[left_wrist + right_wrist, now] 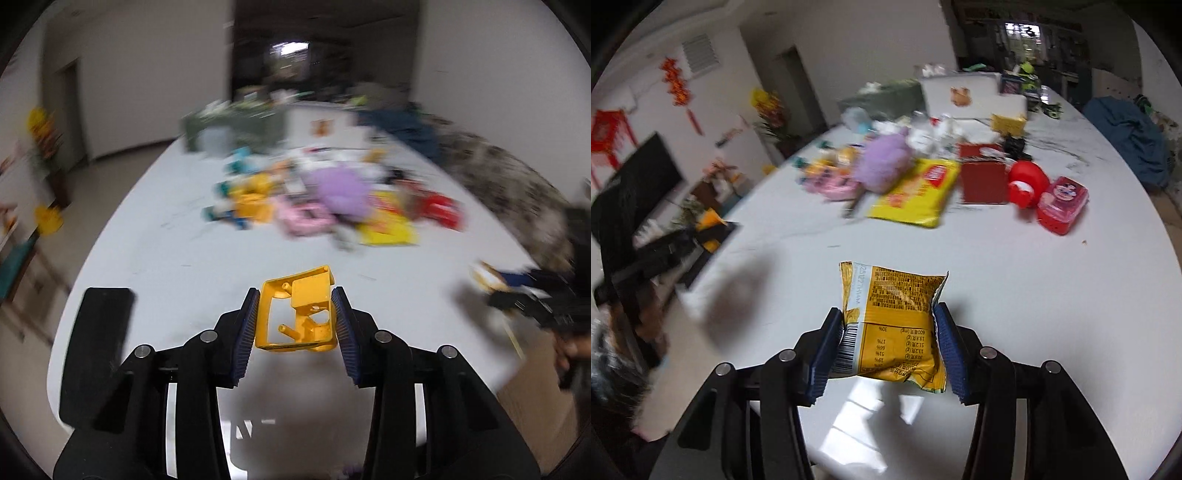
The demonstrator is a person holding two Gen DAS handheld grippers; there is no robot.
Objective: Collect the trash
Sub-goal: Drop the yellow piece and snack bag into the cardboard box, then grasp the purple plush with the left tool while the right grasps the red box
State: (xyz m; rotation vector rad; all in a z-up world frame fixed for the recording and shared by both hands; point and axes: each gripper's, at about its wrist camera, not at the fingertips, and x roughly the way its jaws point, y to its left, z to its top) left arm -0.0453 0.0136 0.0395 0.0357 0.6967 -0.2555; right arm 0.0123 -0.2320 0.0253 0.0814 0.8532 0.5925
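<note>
Left tongs (295, 325): clamped on an orange hollow plastic frame piece (295, 314), one ribbed blue pad (246, 328) pressed to each of its sides; the piece is lifted clear of the counter.
Right tongs (888, 349): clamped on a yellow crinkled foil snack wrapper (894, 321), the pads squeezing its lower half; its printed back and barcode face the camera, and its upper edge stands free above the fingers.
Counter (192, 258): a white rounded top with a loose heap of things in the middle.
Yellow flat snack bag (916, 192): lies on the counter beyond the held wrapper, at the near edge of the heap; this bag serves as the landmark.
Purple fuzzy plush lump (882, 166): just left of the yellow bag, touching or overlapping its corner.
Dark red cardboard box (982, 177): just right of the yellow bag.
Red round plastic container (1027, 184): right of the box, farther from the bag.
Pink-lidded red plastic box (1062, 206): farthest right of the bag, near the red container.
Pink plastic tray (306, 218): left of the bag in the left wrist view, blurred.
Black flat slab (98, 354): at the counter's near-left edge, well apart from the bag.
Other hand in the left wrist view: the right tongs appear blurred at the right edge; a person's hand (570, 350) holds them.
</note>
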